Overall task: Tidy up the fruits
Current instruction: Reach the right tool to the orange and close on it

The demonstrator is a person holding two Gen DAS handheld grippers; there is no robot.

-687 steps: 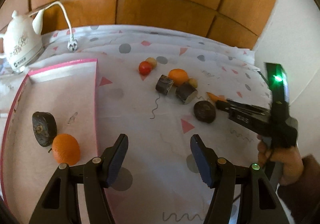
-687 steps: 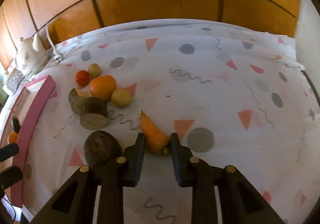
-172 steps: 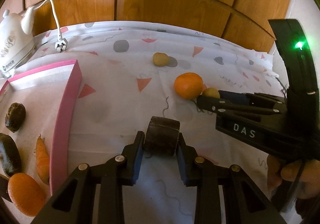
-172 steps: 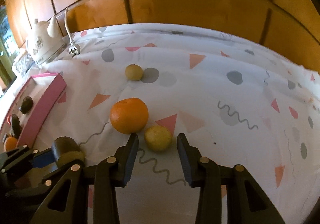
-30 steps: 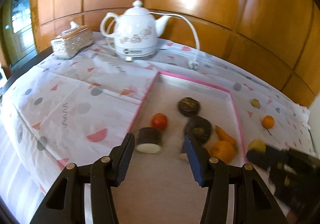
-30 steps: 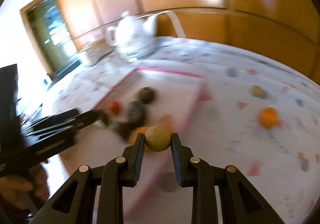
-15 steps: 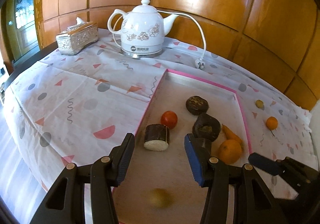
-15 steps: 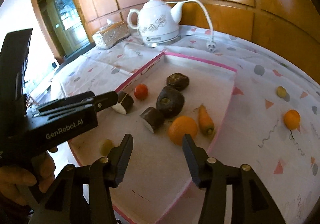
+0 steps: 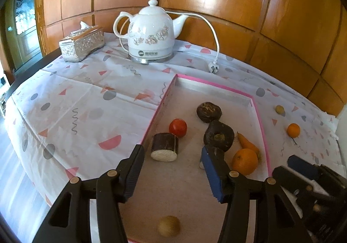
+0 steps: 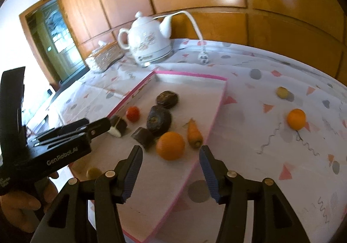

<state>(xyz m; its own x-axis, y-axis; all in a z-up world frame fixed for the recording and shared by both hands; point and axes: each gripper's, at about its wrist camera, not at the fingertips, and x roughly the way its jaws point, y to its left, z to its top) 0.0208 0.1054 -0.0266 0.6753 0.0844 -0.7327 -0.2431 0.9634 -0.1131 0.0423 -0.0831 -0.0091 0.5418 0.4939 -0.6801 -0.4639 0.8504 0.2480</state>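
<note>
A pink-rimmed tray (image 9: 258, 110) (image 10: 214, 112) holds a tomato (image 9: 177, 127), dark cut pieces (image 9: 165, 147), two dark round fruits (image 9: 218, 135), a carrot (image 9: 247, 144), an orange (image 9: 245, 161) and a small yellow-green fruit (image 9: 168, 226) near its front edge. An orange (image 10: 296, 118) and a small yellow fruit (image 10: 282, 92) lie on the cloth to the right. My left gripper (image 9: 172, 167) is open and empty above the tray's front. My right gripper (image 10: 171, 169) is open and empty over the tray's right rim.
A white teapot kettle (image 9: 150, 36) with its cord and plug (image 9: 213, 67) stands at the back. A silver tissue box (image 9: 82, 43) sits to its left. Wood panelling rises behind. The table edge drops off at the left.
The right gripper has let go of the yellow-green fruit, which now lies at the tray's front. The right gripper has pulled back and to the right; the left one has barely moved.
</note>
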